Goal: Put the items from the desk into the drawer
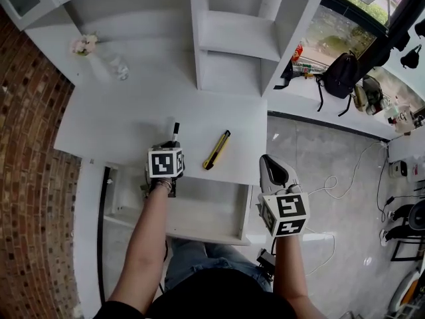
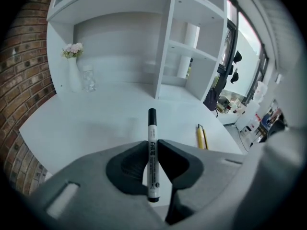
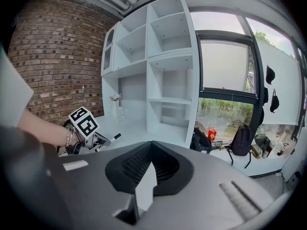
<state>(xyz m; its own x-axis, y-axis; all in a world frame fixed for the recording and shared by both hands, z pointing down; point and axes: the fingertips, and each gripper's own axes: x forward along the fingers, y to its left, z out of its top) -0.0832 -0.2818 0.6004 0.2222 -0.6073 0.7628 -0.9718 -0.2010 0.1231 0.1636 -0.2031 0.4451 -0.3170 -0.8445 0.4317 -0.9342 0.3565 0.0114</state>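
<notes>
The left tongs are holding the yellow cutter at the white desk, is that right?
No. The left tongs are shut on a white marker with a black cap, at the white desk; the left gripper view shows it. The yellow cutter lies on the desk.

The table (image 1: 119, 121) is smooth, matt white board, and the wall (image 1: 26, 178) beside it rough red brick. The marker (image 2: 152, 152) has a glossy white plastic barrel; the knife (image 1: 216, 150) looks yellow plastic.
</notes>
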